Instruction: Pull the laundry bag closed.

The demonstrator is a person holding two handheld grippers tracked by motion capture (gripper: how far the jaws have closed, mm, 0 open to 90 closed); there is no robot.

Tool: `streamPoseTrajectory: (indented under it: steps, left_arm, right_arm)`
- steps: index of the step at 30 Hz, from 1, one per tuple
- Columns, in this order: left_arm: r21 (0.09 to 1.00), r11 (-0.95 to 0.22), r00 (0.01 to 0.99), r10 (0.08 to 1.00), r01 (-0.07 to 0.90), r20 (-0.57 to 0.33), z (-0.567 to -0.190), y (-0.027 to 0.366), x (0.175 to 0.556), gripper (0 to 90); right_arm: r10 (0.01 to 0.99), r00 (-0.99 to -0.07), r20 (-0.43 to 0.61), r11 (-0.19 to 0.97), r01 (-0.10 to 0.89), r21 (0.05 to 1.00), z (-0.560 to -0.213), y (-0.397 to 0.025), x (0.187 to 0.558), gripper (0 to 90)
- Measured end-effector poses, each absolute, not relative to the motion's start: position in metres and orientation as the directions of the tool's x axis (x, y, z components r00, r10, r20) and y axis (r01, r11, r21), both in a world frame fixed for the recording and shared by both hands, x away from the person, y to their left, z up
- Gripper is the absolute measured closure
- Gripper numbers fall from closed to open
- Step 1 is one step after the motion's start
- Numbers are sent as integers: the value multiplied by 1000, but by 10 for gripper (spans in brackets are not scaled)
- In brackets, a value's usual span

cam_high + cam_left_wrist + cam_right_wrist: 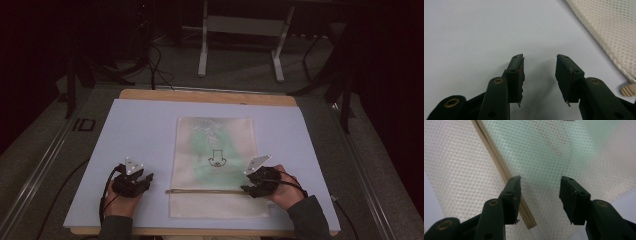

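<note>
A cream mesh laundry bag [214, 165] lies flat on the pale blue mat [135, 135], with something green showing through it and a small black drawing on its front. A tan zipper band [205, 191] runs across its near part. My left gripper [146, 179] rests open on the mat left of the bag, nothing between its jaws; the left gripper view has the bag's mesh edge [609, 27] at the upper right. My right gripper [247, 188] stands open over the bag's right side at the zipper's end. In the right gripper view the zipper band [499, 162] passes by the left jaw.
The mat sits on a wooden board [205, 96] on a grey carpeted surface. White metal table legs [202, 50] stand beyond the far edge. Black cables [157, 70] trail across the floor at upper left. Bare mat lies left and right of the bag.
</note>
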State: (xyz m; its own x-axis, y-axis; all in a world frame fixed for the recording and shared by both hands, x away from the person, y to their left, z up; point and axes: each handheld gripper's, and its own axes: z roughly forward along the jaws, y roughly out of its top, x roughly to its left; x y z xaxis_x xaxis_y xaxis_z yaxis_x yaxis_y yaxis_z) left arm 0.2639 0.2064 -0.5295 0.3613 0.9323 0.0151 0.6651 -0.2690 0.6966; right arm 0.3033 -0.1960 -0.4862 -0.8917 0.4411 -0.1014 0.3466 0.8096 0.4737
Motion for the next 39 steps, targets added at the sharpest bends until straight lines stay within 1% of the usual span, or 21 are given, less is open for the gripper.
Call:
streamPoseTrajectory:
  steps: [5,39]
  left_arm:
    - [699,-255,352,936,668,6,-529,208,263,575]
    - [700,-258,351,936,665,11,-529,209,264,571]
  right_arm:
    - [423,-901,-99,817,332,472,-486,-189,304,519]
    - [335,-939,-79,840,260,476,-485,-148,304,498]
